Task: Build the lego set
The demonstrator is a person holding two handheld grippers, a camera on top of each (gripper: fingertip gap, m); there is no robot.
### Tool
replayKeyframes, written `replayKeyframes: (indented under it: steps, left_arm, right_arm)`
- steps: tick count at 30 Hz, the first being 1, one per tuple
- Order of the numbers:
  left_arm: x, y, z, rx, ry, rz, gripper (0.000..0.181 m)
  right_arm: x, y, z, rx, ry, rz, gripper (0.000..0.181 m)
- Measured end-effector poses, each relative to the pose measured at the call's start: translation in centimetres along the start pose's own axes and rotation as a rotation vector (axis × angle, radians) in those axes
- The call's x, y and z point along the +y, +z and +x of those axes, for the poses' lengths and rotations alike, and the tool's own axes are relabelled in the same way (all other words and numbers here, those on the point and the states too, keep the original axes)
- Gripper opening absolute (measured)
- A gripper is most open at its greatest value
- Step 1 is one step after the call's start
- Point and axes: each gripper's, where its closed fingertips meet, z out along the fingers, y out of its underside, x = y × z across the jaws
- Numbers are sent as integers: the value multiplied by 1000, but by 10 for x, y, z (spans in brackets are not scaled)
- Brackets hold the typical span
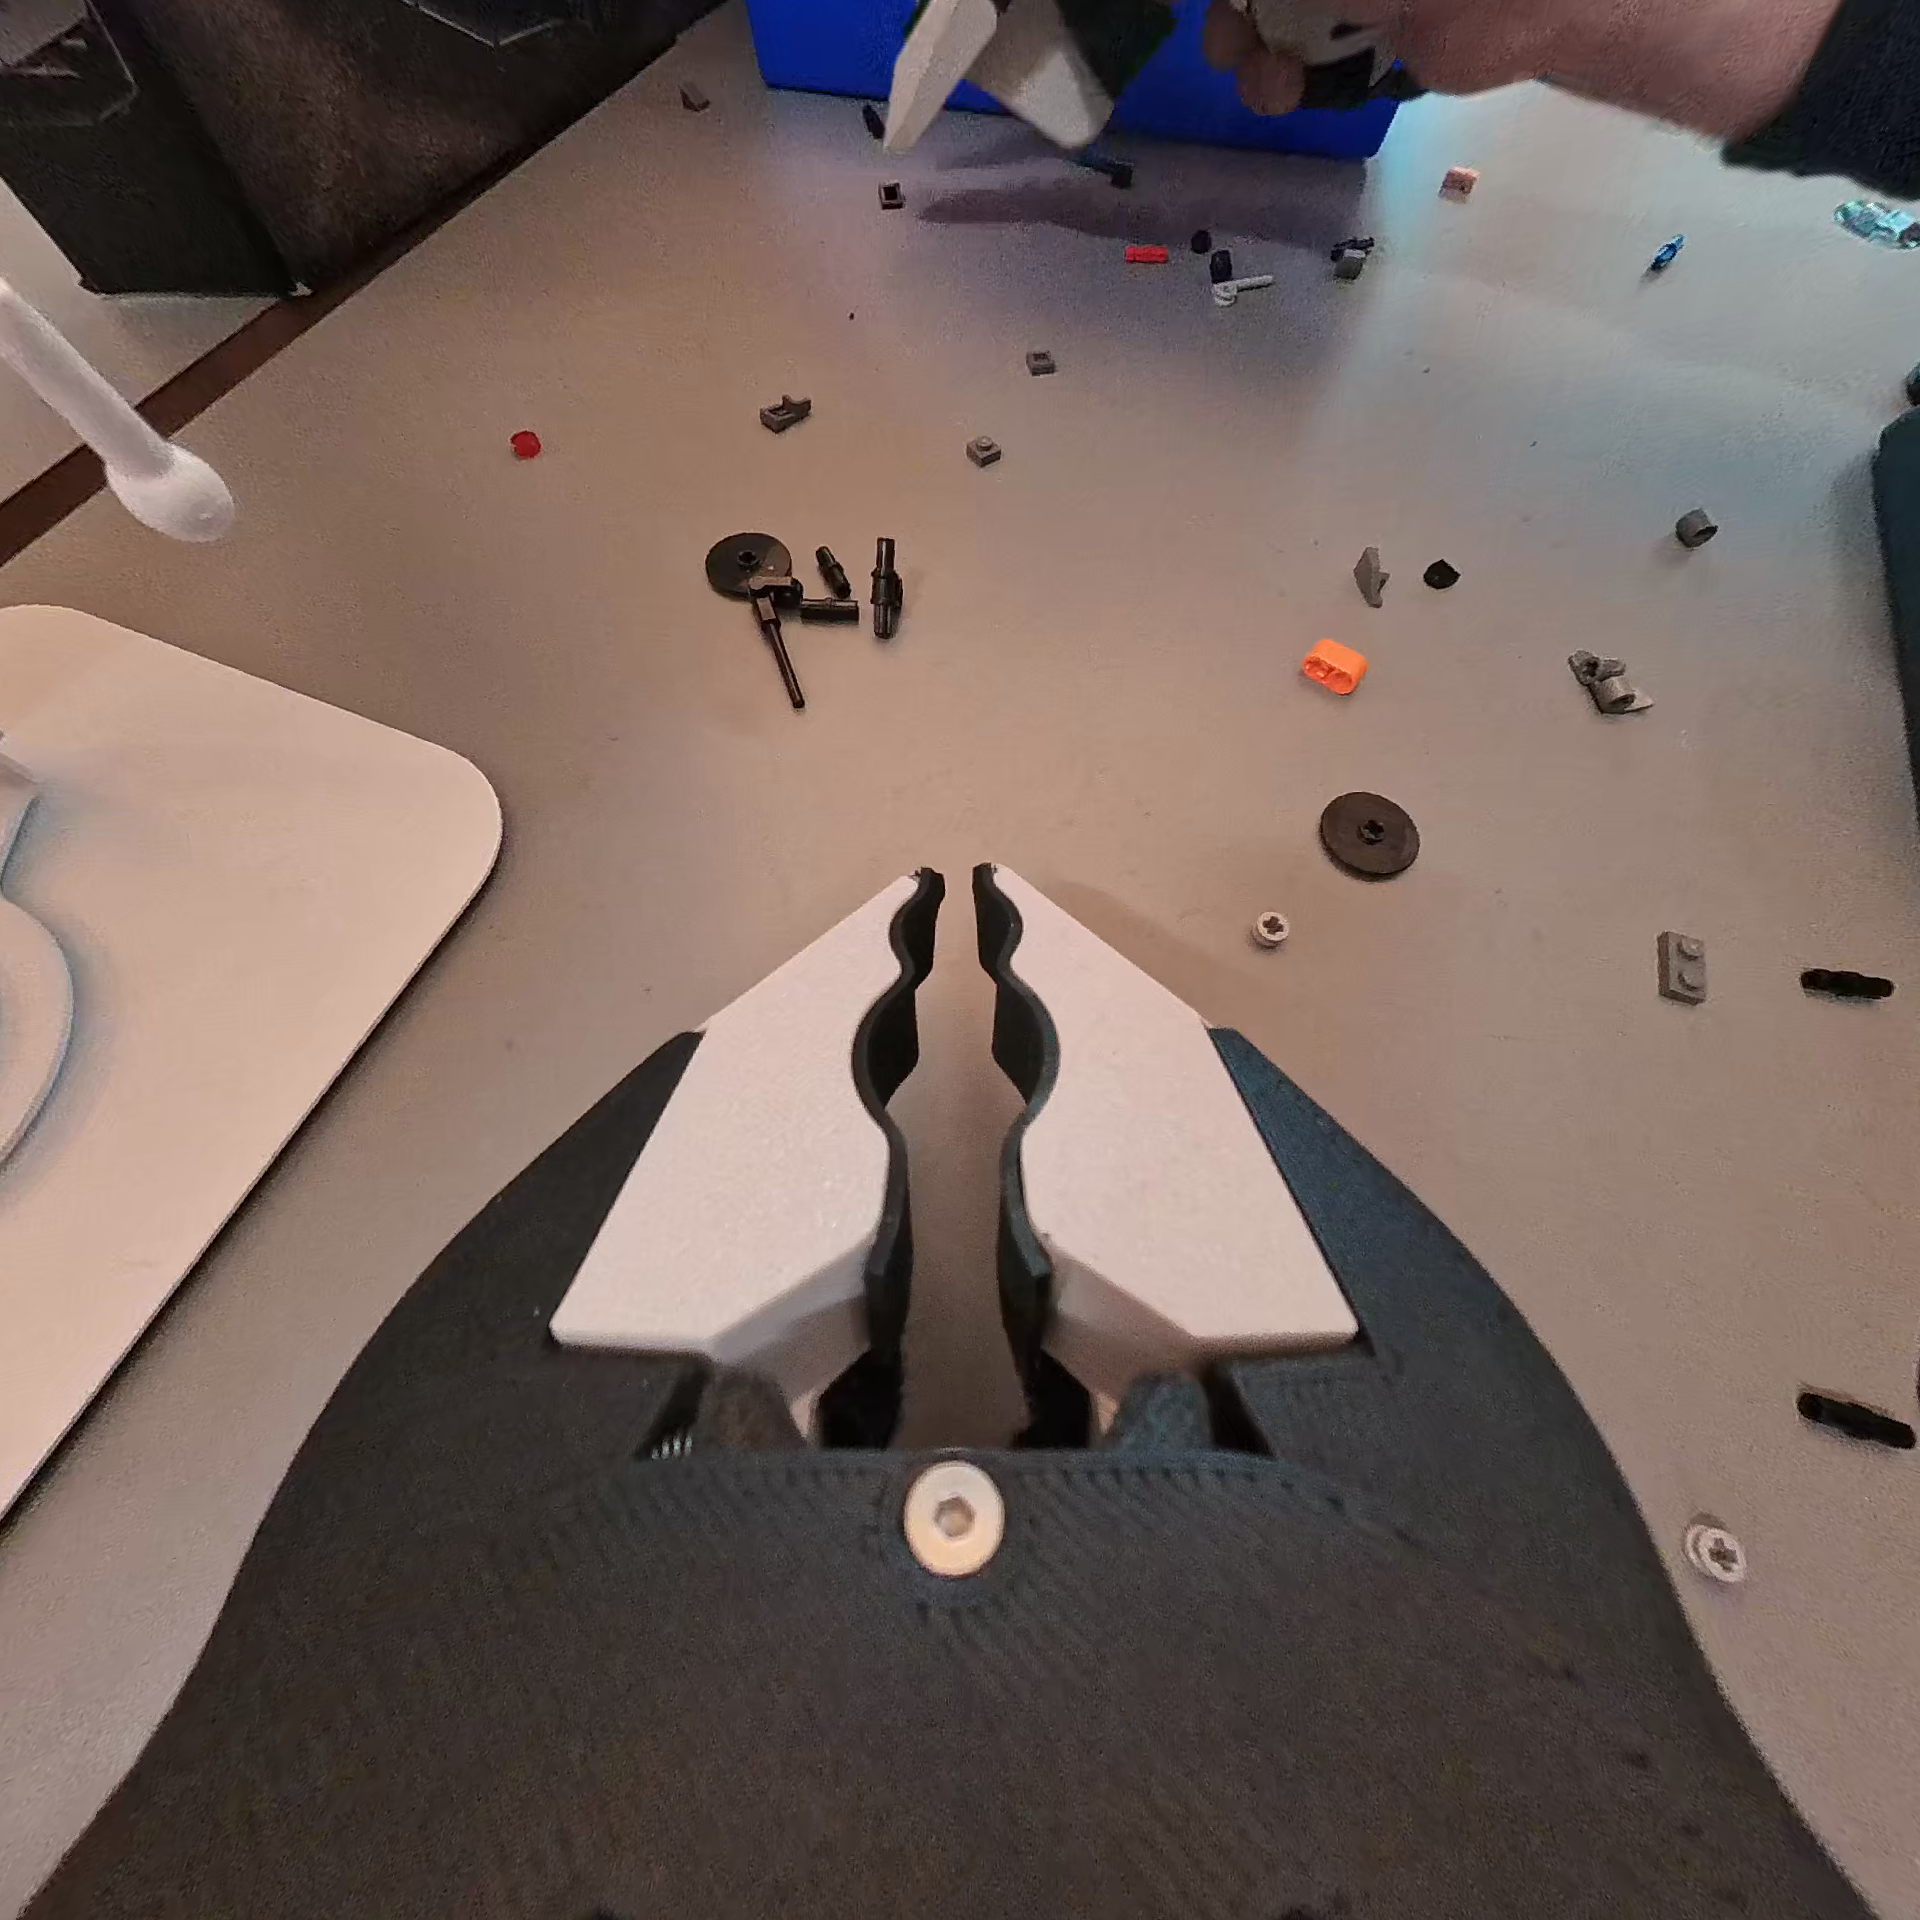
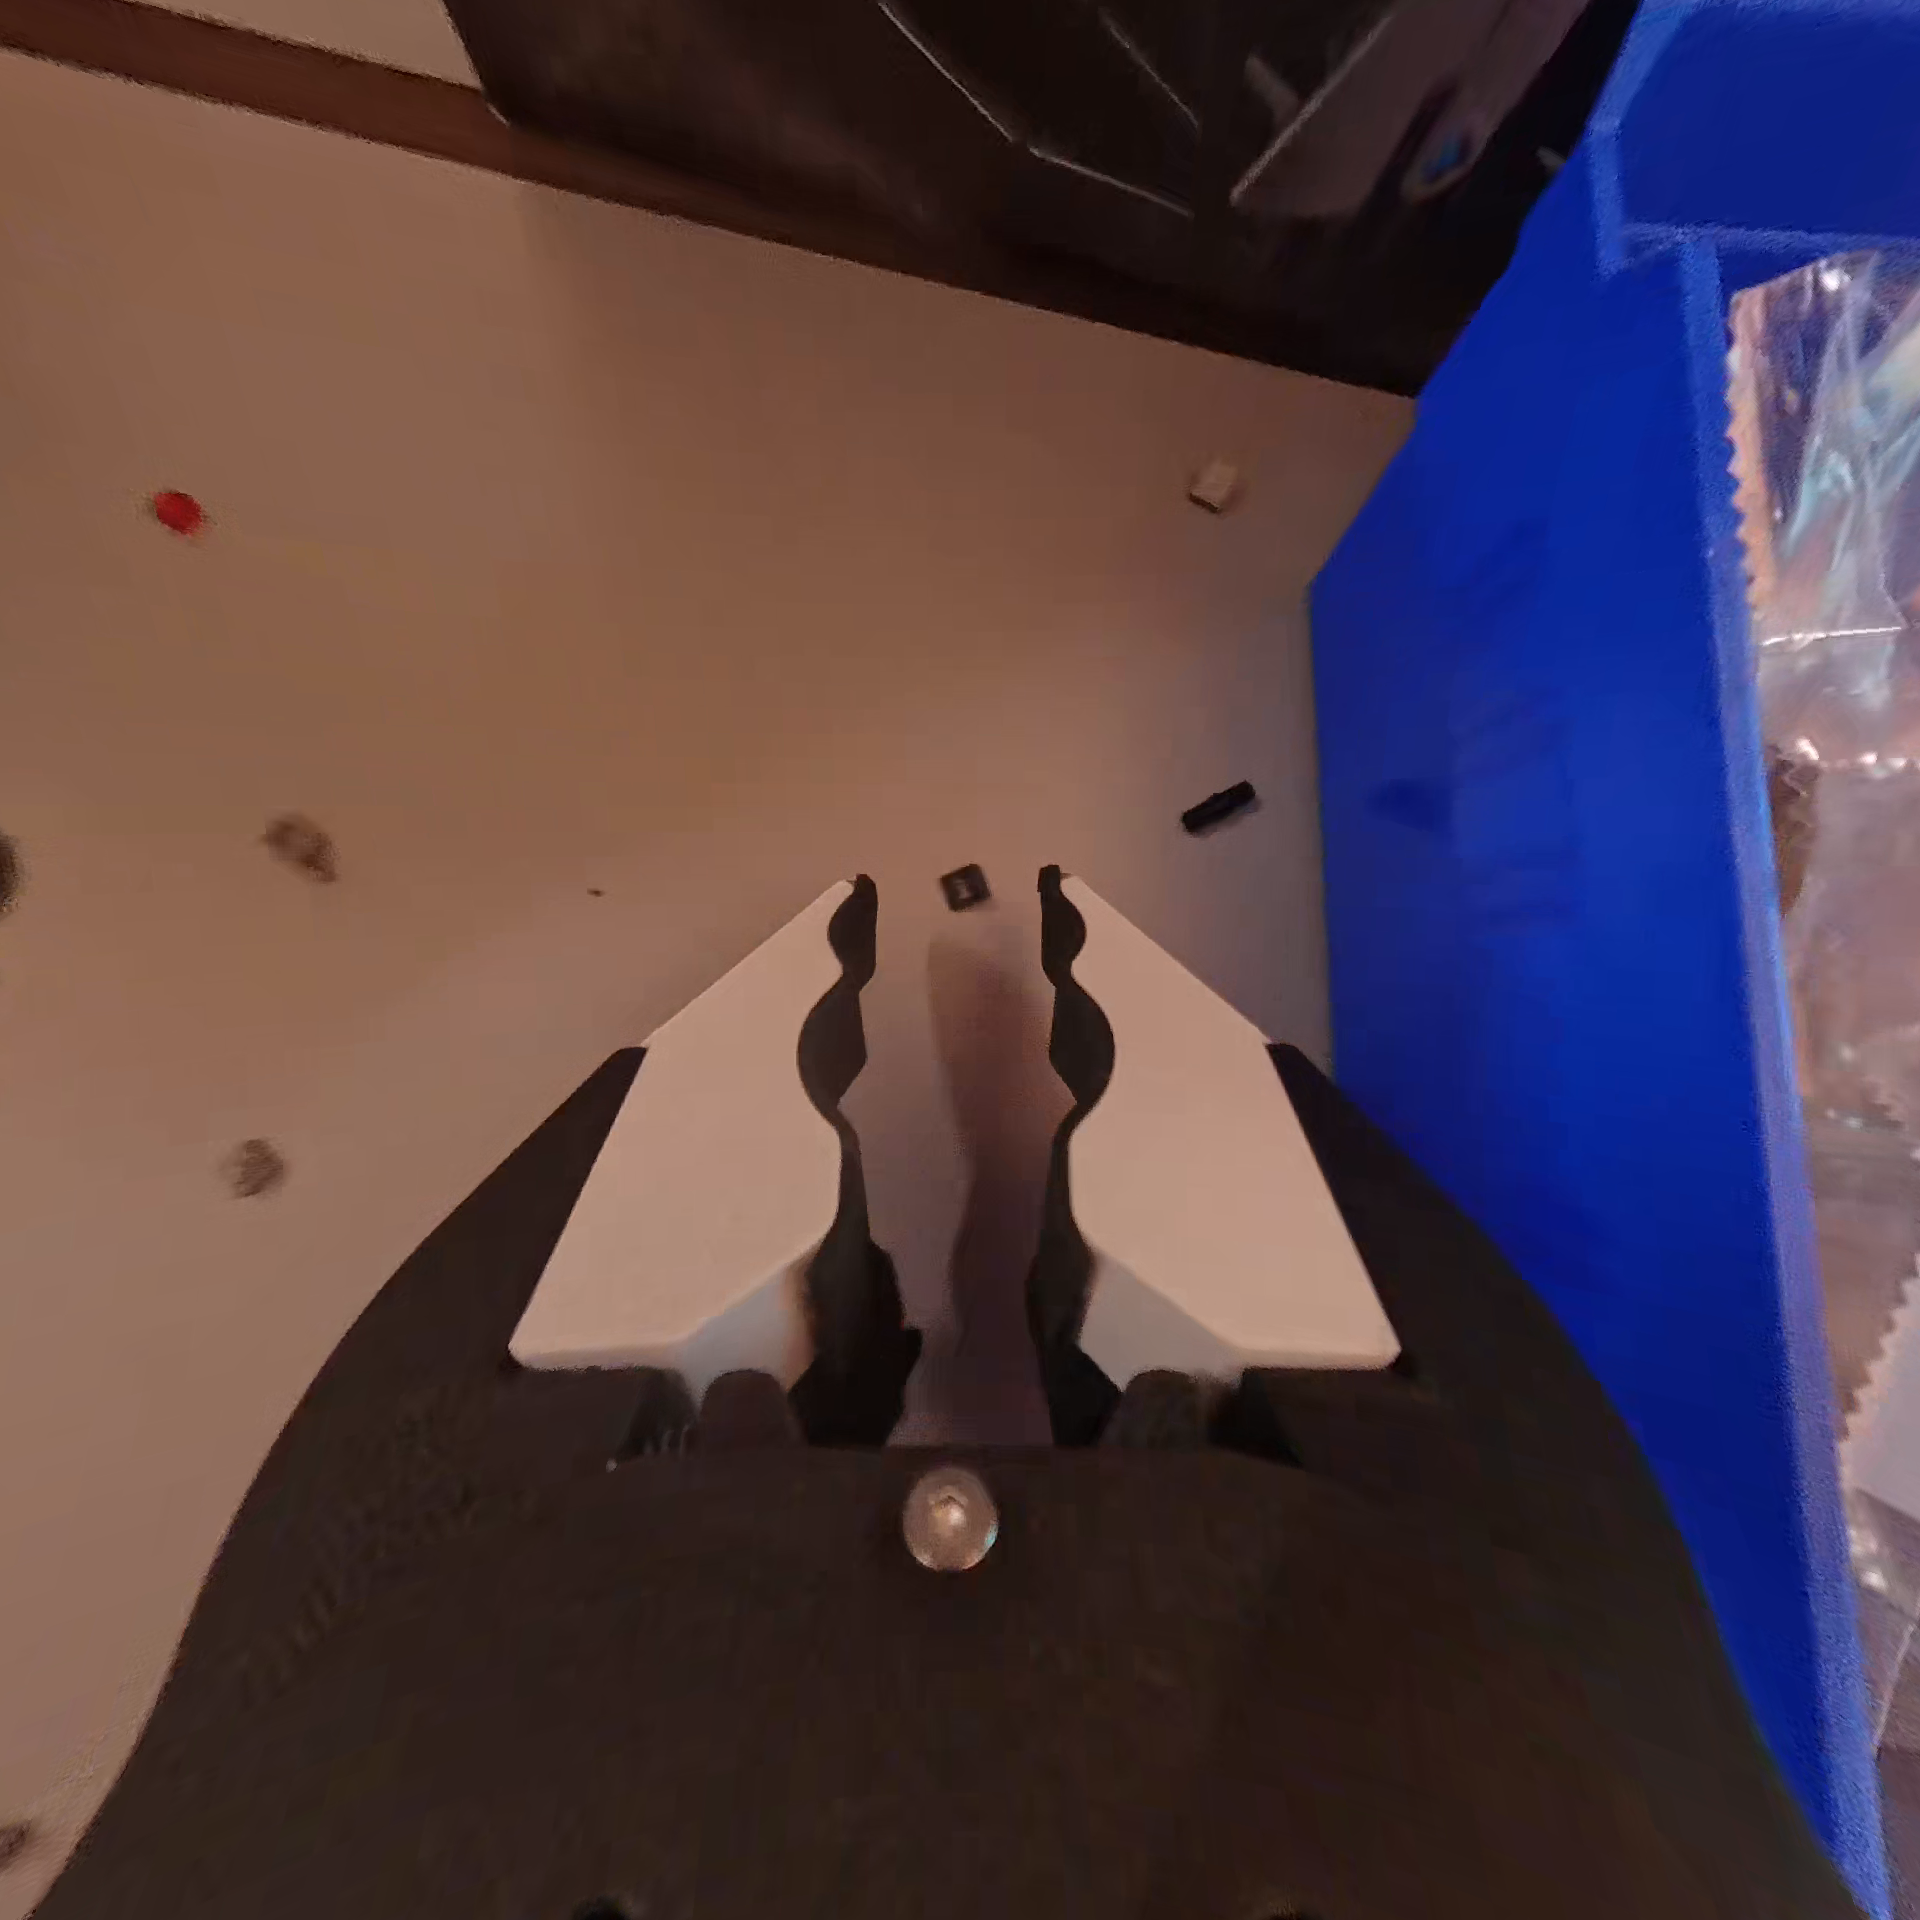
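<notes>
The right hand-held gripper (image 2: pixel 956 881) hangs spread around a tiny dark square plastic piece (image 2: pixel 964 891) on the beige counter (image 2: pixel 623 623), beside the blue bin (image 2: pixel 1507 831). It's probably light, stiff and slippery: pinch its flat sides. The left hand-held gripper (image 1: pixel 958 875) is nearly closed, empty.

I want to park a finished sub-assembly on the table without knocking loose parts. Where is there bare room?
Bare table lies between the white pad and the black pin cluster, just ahead of the left gripper. Right of it is crowded: the black disc, orange piece and grey bits. Near the blue bin is cluttered too.
</notes>
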Motion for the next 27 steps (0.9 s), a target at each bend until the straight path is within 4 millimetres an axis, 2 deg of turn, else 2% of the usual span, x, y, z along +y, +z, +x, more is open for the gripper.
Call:
replayKeyframes:
  steps: [4, 7, 13, 15, 17, 19, 21, 24, 27]
  left_arm:
    - [0, 0, 0, 4, -1, 3, 4]
    - [-1, 0, 1, 7, 0, 6, 4]
    - [-2, 1, 3, 14, 5, 6, 4]
    - [-1, 1, 2, 15, 2, 5, 4]
    - [-2, 0, 2, 15, 0, 9, 4]
    - [-2, 0, 2, 16, -1, 10, 4]
    - [-2, 0, 2, 16, -2, 10, 4]
    - [-2, 0, 2, 17, -1, 9, 4]
    - [-2, 0, 2, 19, -4, 10, 4]
  right_arm:
    - [9, 16, 6, -2, 23, -24, 22]
    - [8, 19, 5, -23, 35, -29, 6]
    - [5, 16, -5, -76, 28, -26, 4]
    - [-2, 8, -30, -168, 12, -3, 4]
    - [-9, -6, -68, -281, -52, 29, 3]
    - [-9, -21, -113, -414, -135, 35, 0]
    - [-5, -28, -146, -475, -197, 28, 0]
    - [0, -27, -170, -492, -261, 11, 0]
    - [-6, -33, -172, -510, -249, 11, 0]
